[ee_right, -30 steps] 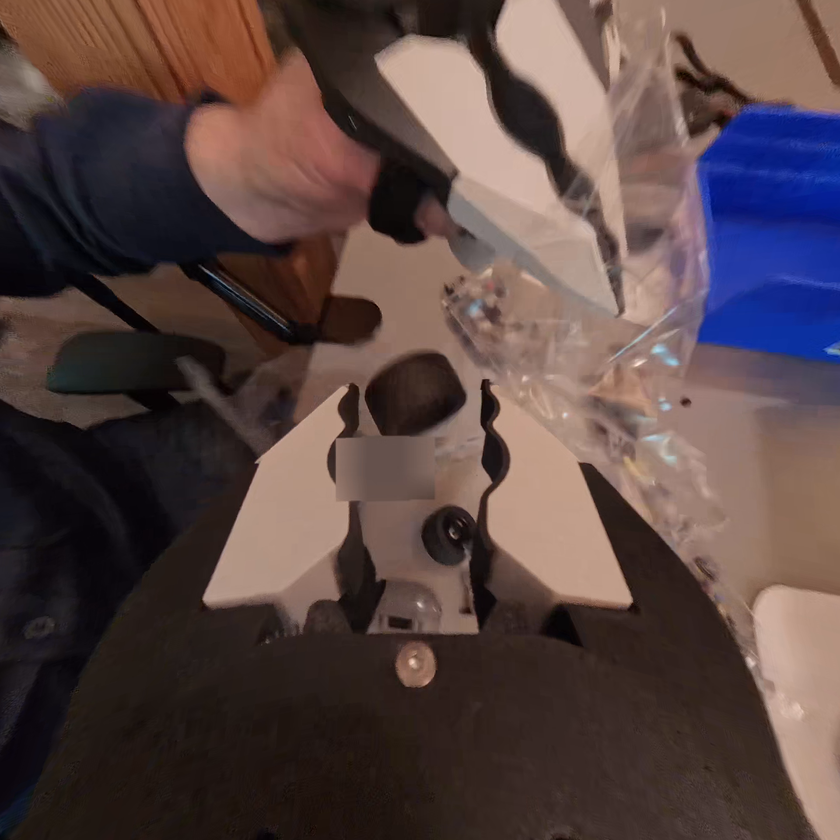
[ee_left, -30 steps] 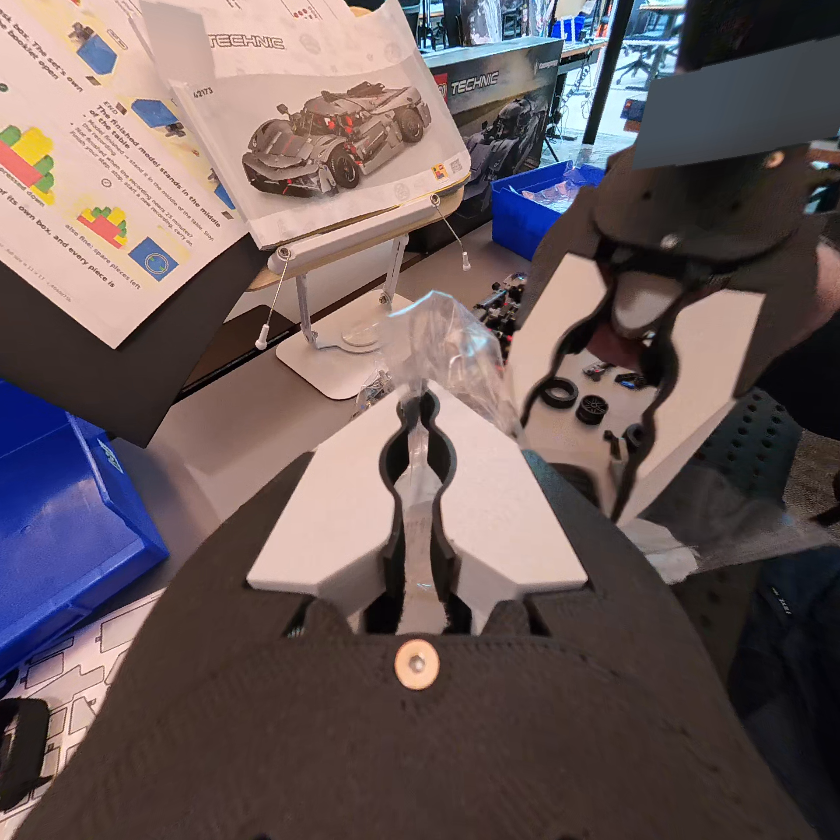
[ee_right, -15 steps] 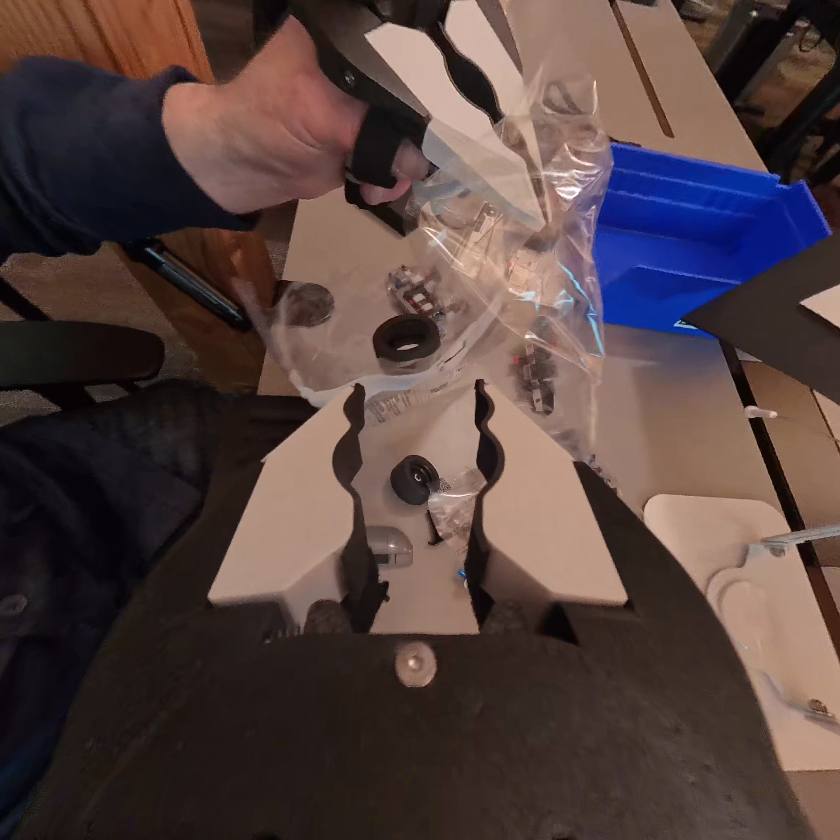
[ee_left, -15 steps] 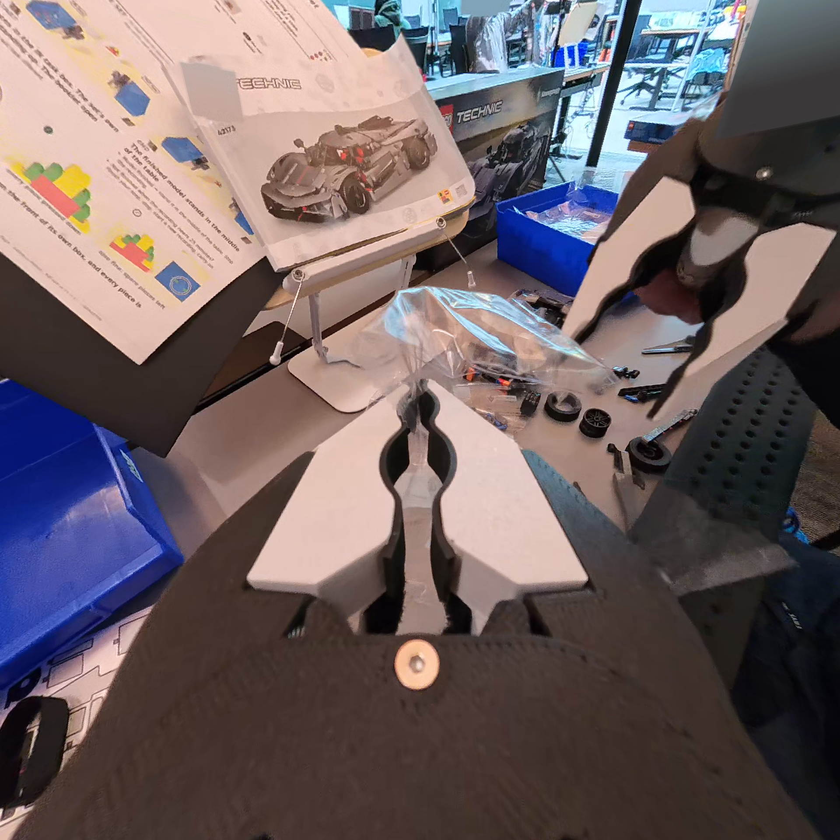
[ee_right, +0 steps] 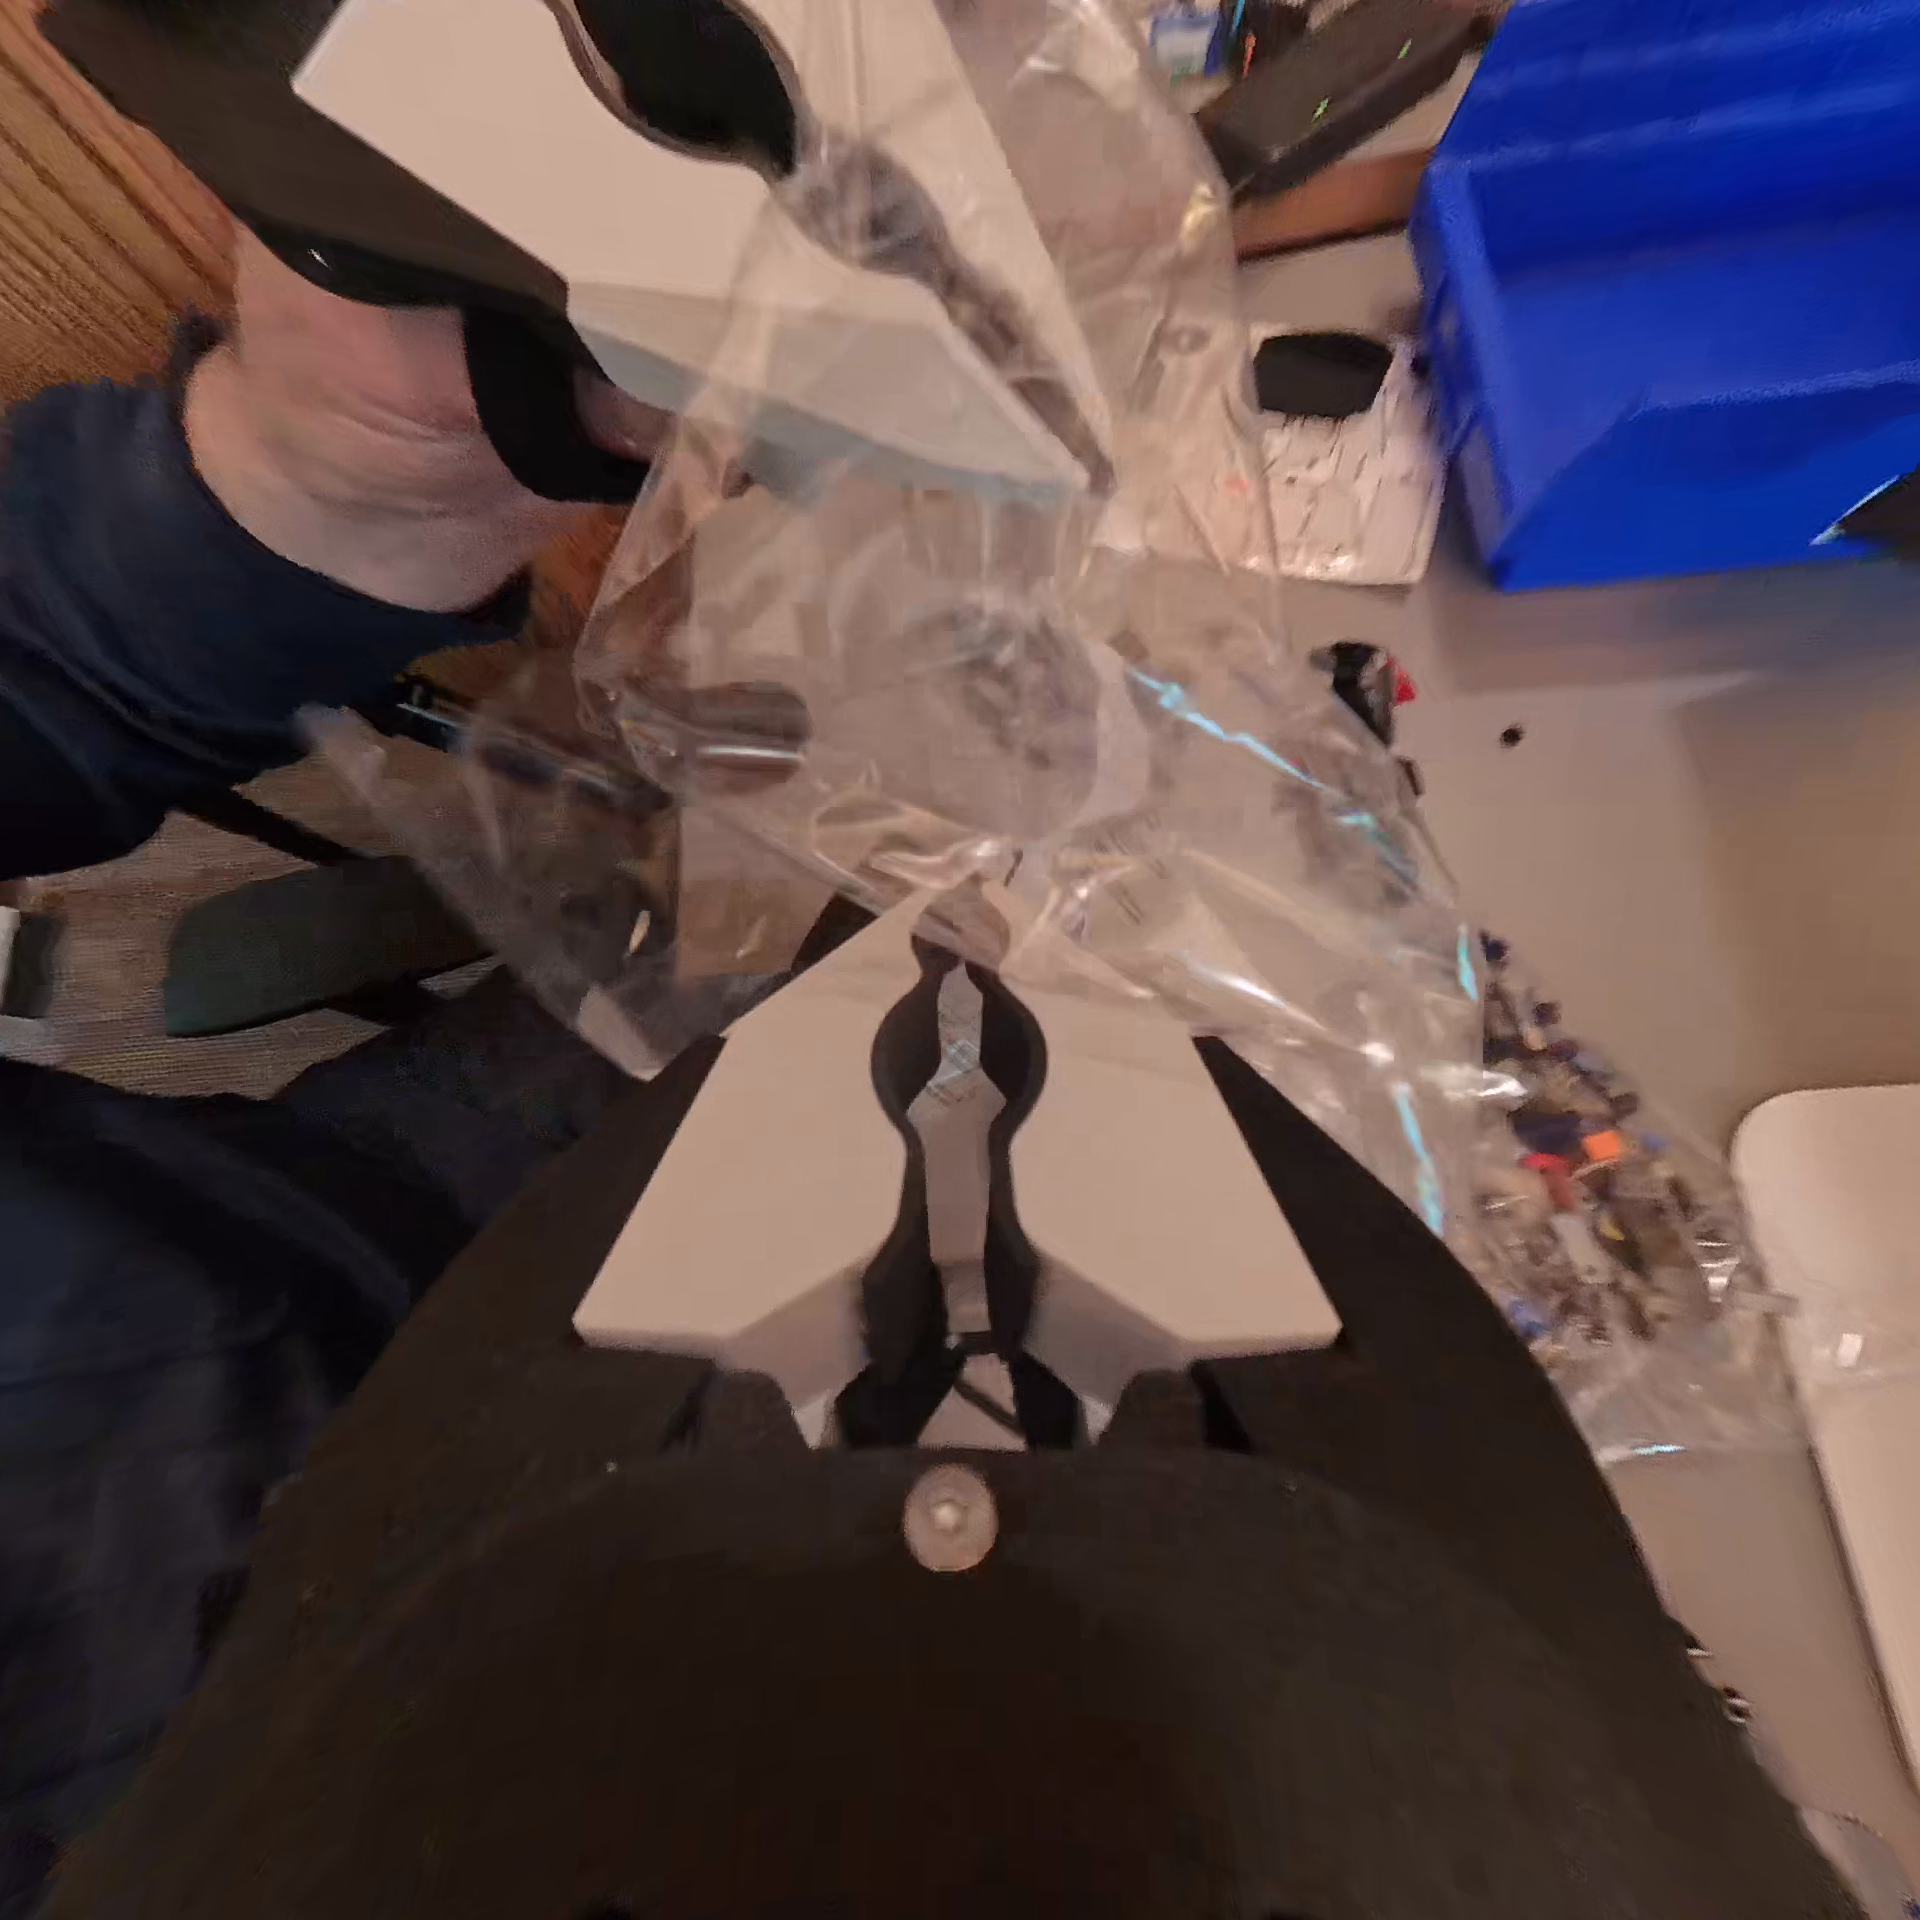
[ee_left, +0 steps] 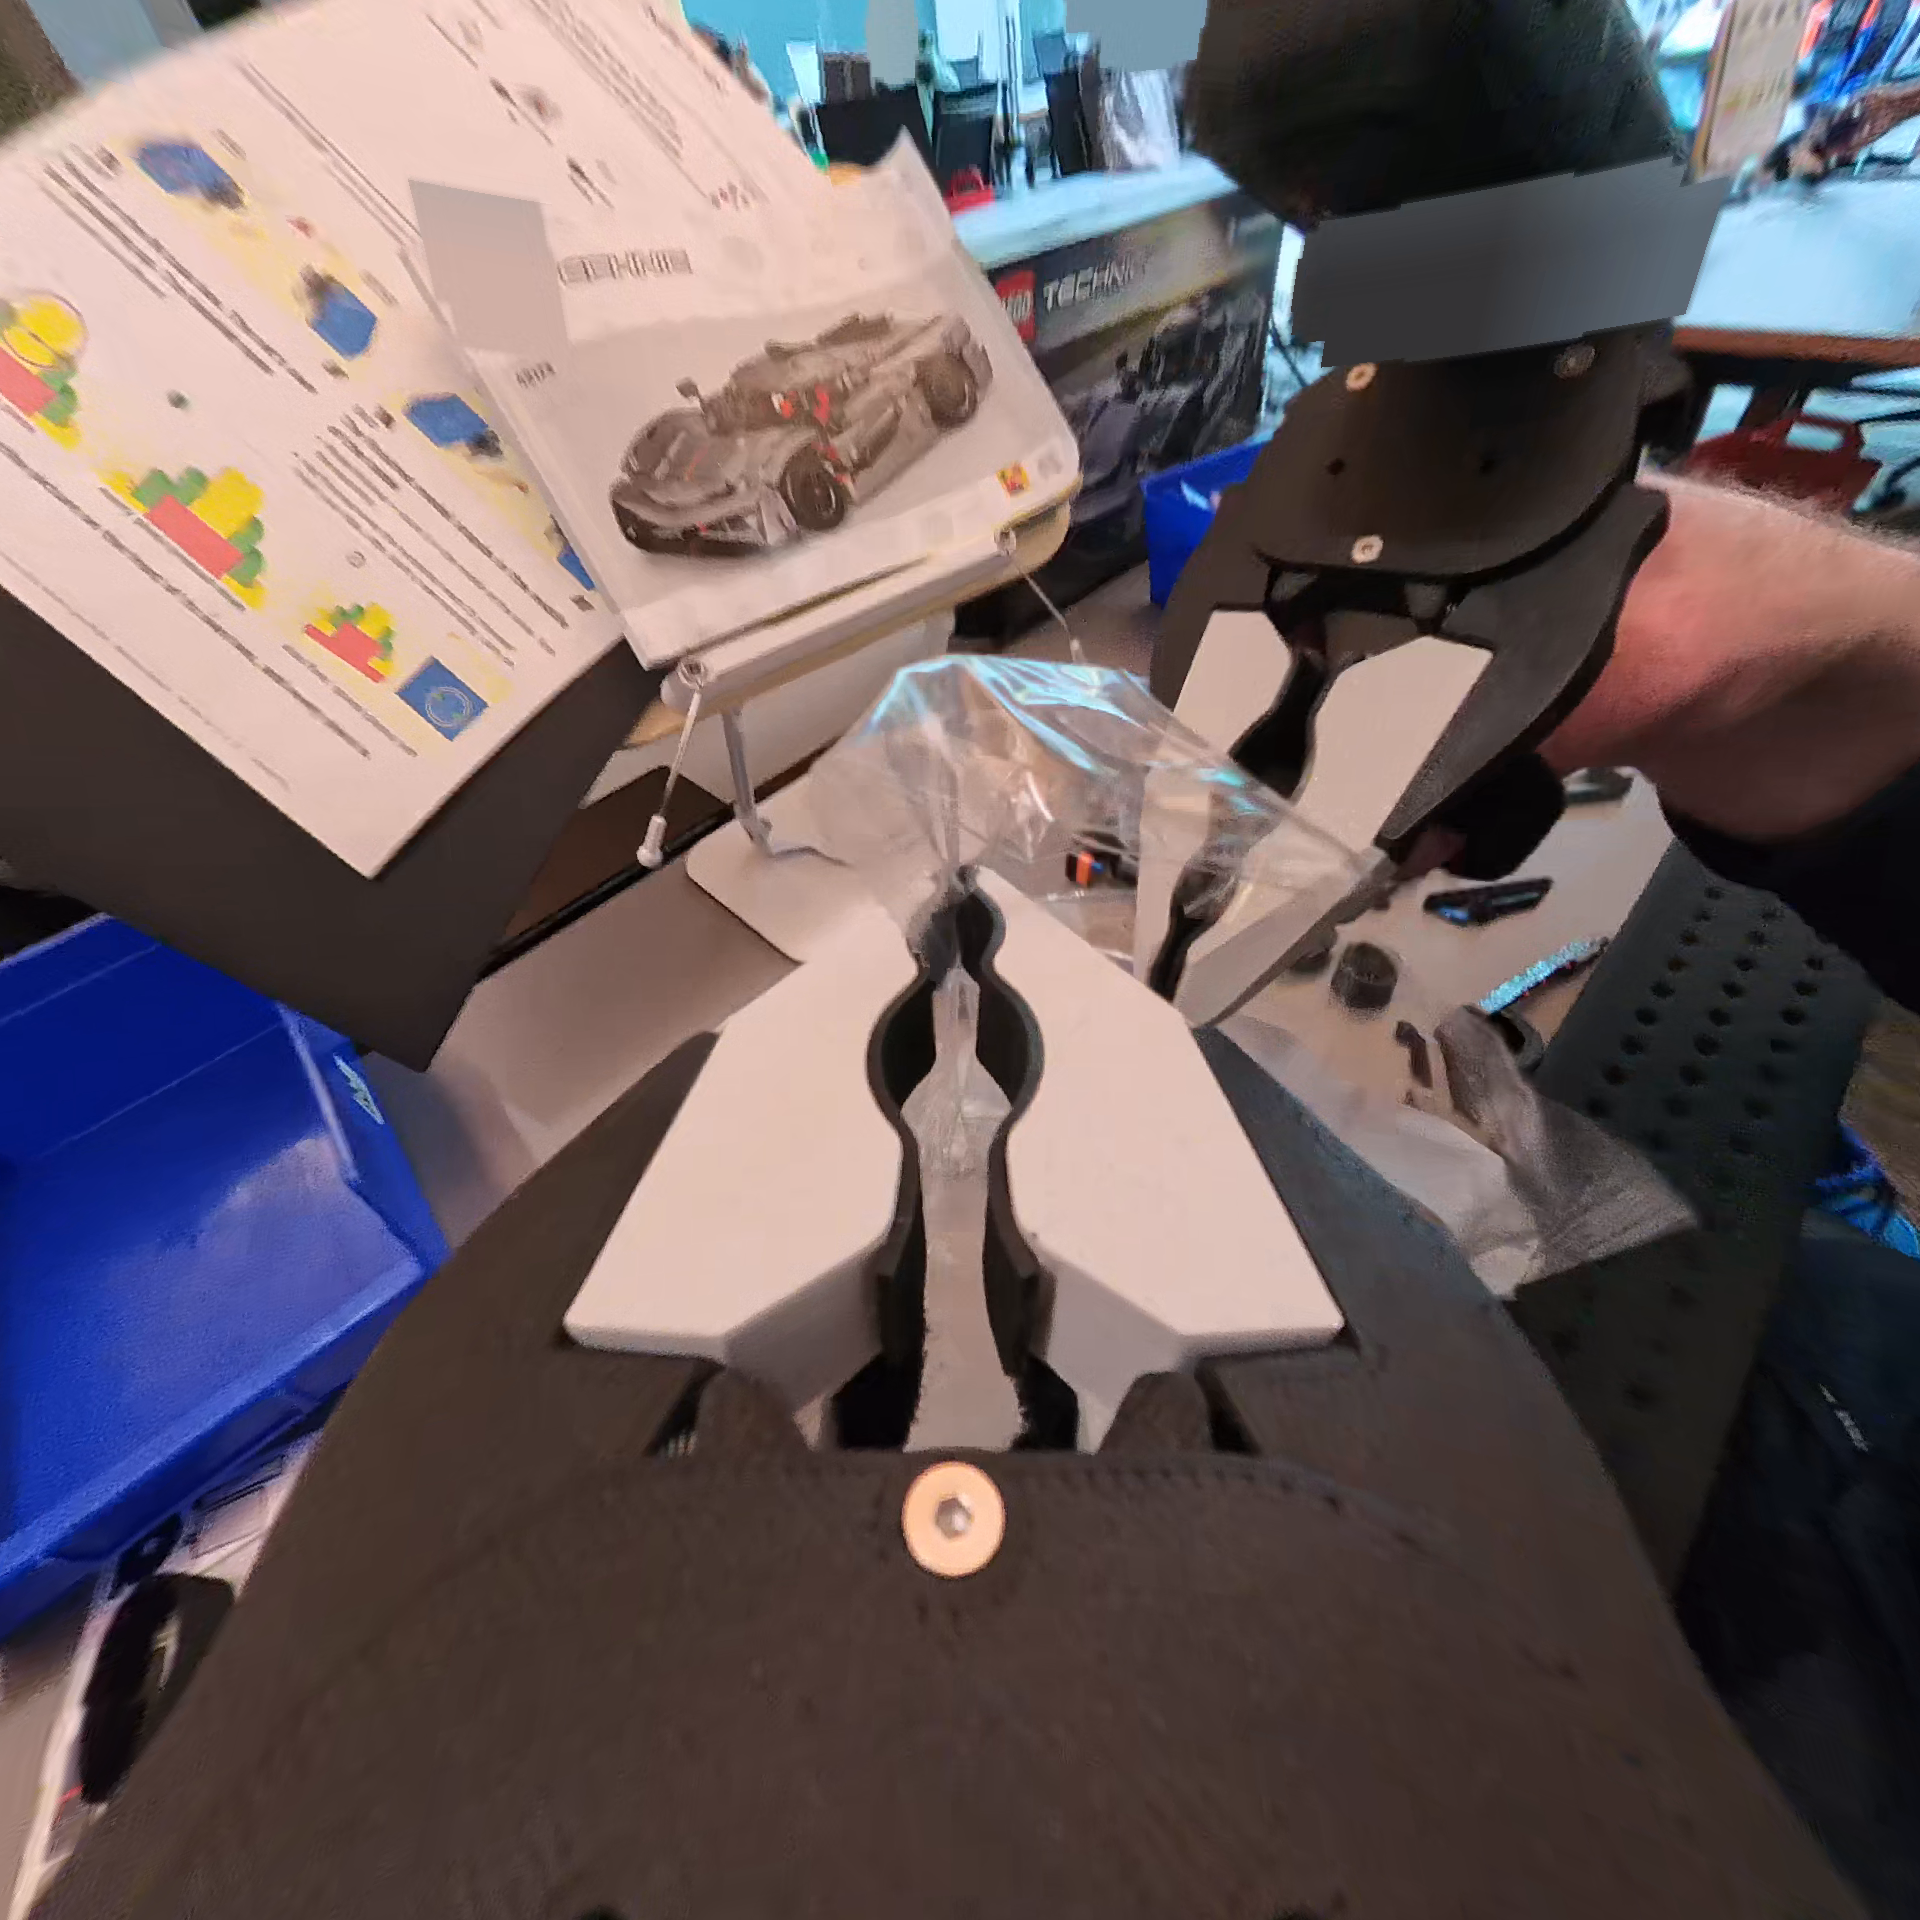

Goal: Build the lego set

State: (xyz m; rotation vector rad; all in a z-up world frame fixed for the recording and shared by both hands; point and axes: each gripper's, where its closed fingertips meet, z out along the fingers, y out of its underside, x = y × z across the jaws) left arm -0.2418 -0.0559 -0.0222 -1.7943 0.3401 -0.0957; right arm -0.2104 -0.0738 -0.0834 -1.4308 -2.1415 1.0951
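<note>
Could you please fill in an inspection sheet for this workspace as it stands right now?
Surface: grey table, loose small parts on it.
Job's things: clear plastic bag held up between both grippers; instruction booklet on white stand; tyre.
Clutter: blue bins; printed sheet.
Grippers: left gripper shut on bag; right gripper shut on bag.
Cables: nothing seen.
Surroundings: set box; perforated chair.

Two tongs (ee_left: 961, 904) (ee_right: 961, 951), one plastic bag (ee_left: 1049, 758), perhaps two blue bins (ee_left: 177, 1226).
</note>
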